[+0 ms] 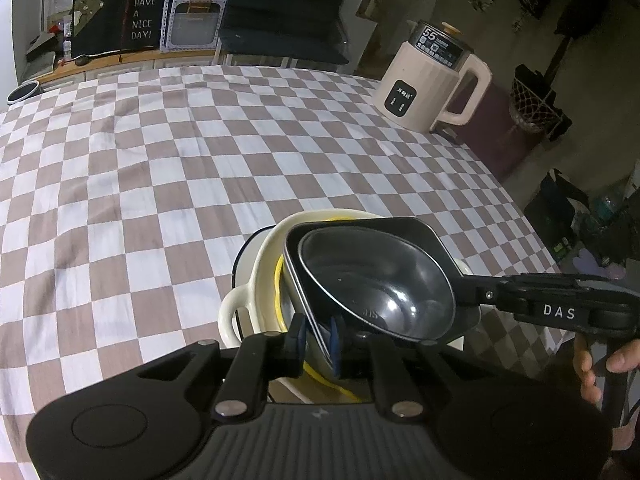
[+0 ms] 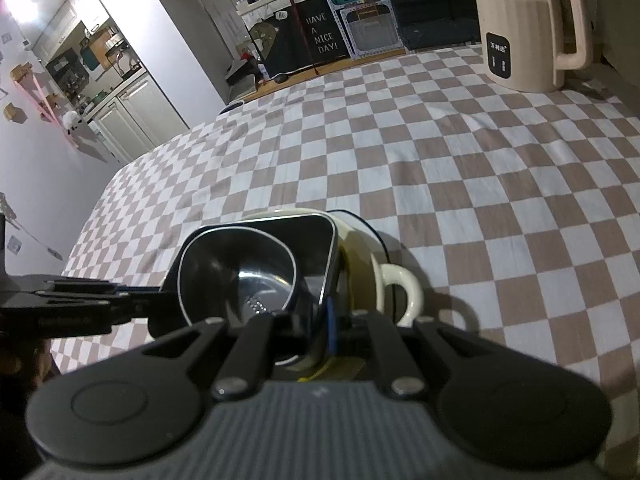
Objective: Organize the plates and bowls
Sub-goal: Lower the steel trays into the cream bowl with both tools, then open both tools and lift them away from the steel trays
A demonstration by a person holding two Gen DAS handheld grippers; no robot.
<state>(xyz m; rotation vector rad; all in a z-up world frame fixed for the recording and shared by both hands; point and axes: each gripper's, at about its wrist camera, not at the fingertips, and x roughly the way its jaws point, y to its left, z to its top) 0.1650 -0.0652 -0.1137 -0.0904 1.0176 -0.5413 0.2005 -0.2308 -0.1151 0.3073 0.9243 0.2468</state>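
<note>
Brown-and-white checked cloth (image 1: 160, 160) spread over the whole tabletop, lightly wrinkled

At the far right corner of the cloth, upright, a pale kettle (image 1: 424, 84) with a dark panel on its front and the handle turned to the right, well apart from everything else

Near the front edge, a cream dish (image 1: 240, 304) with a loop handle on each side, sitting on the cloth, with a yellow rim (image 1: 278, 280) just inside its wall

Above the cream dish, tilted, a black tray (image 1: 400, 228) with rounded corners, its far edge higher than the near one in the left wrist view; cannot tell whether any part of it touches the cream dish

Nested in the tray, a glossy black bowl (image 1: 380, 280), empty, tilted along with it

Left claw (image 1: 318, 340) clamped on the tray's near edge, blue pads pressed to either side of the thin rim

Right claw (image 1: 460, 294) reaching in from the right, likewise closed on the tray's opposite edge; from its own camera, one blue pad tight against that rim beside the cream dish's handle

Behind the right claw, a hand (image 1: 592, 364) wrapped around its grip, only fingers visible
</note>
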